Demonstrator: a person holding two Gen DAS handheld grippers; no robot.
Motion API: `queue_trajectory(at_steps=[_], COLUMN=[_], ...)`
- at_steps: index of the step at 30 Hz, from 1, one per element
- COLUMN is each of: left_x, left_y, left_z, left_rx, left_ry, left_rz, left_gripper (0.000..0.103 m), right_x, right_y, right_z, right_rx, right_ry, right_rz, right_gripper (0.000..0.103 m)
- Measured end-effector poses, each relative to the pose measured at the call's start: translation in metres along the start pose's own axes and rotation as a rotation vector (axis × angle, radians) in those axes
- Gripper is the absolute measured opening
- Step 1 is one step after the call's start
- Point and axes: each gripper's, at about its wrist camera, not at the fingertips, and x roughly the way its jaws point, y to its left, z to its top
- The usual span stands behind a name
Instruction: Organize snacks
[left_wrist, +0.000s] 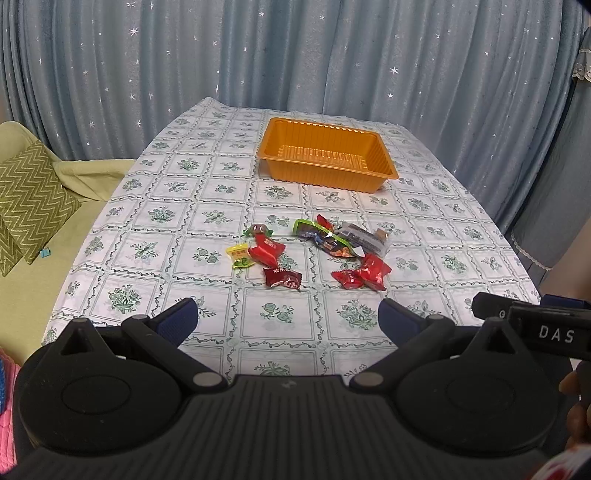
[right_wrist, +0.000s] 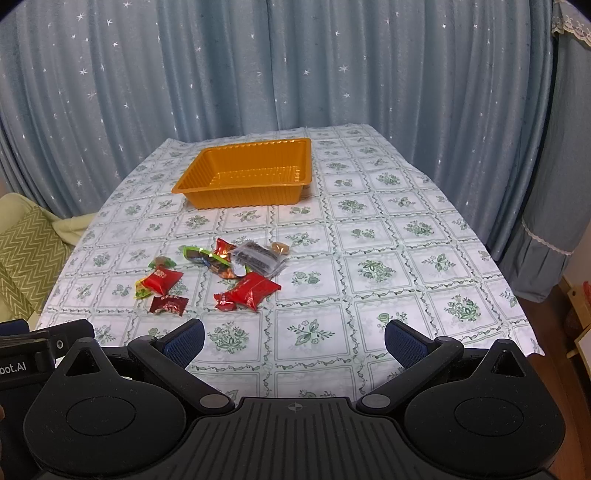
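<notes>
Left gripper (left_wrist: 286, 319), right gripper (right_wrist: 293, 341): being held with fingers apart, empty | wrapped snacks (left_wrist: 314, 254) being approached | orange tray (left_wrist: 327, 153) being kept empty for sorting.

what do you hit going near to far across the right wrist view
right tool → dark red candy → clear dark packet → orange tray → curtain

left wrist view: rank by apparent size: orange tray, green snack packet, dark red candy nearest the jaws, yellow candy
1. orange tray, largest though farthest.
2. green snack packet.
3. dark red candy.
4. yellow candy, partly hidden under a red one, so 3 versus 4 is uncertain.
</notes>
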Motion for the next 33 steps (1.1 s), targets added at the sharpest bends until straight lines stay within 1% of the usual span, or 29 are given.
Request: queue_trajectory(at_steps=[15,22,28,33], left_x=[0.001,0.003,0.015,0.039], left_y=[-0.002,0.001,0.012,0.023], left_z=[0.001,0.003,0.003,0.003], left_rx=[0.002,-0.014,-0.048,-0.058], left_ry=[-0.001,0.002,0.014,0.036], left_rz=[0.000,-0.008,-0.039,-0.048], left_gripper=[0.103,0.103,0.103,0.103], right_x=[0.001,0.002,0.013,0.033], right_y=[0.000,-0.001,-0.004,-0.002], right_z=[-0.001,0.000,0.000,0.001], right_rx=[0.001,0.004,0.014,0.002], right_ry=[0.000,-0.001,-0.014,-0.009], right_rz=[0.000,-0.001,0.005,0.035], right_gripper=[0.103,0.103,0.103,0.103])
